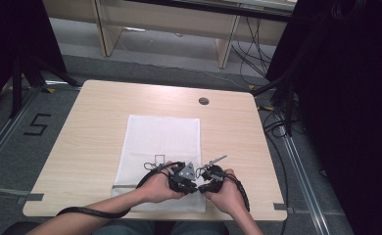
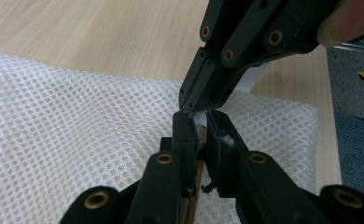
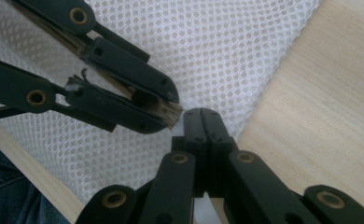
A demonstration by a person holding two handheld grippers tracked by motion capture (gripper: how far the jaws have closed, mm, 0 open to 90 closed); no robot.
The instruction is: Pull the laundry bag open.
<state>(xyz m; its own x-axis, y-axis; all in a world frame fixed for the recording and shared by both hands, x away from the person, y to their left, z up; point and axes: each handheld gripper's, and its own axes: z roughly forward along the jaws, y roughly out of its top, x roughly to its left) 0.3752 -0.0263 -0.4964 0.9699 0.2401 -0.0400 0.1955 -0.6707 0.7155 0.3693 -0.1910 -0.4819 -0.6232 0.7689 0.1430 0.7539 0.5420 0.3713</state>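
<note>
Jaws meet tip-to-tip at mesh cloth (image 1: 157,142) edge; left gripper (image 2: 199,126) slightly parted, right gripper (image 3: 202,116) closed

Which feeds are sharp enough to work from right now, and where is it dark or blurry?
High view: table evenly lit, dark at both sides. Left gripper view: white mesh cloth sharp, near fingers soft. Right gripper view: mesh crisp, bottom edge blurred.

R gripper (image 3: 201,113) fingers closed, tip-to-tip w/ L gripper (image 3: 164,108), over mesh cloth (image 3: 217,51)
</note>
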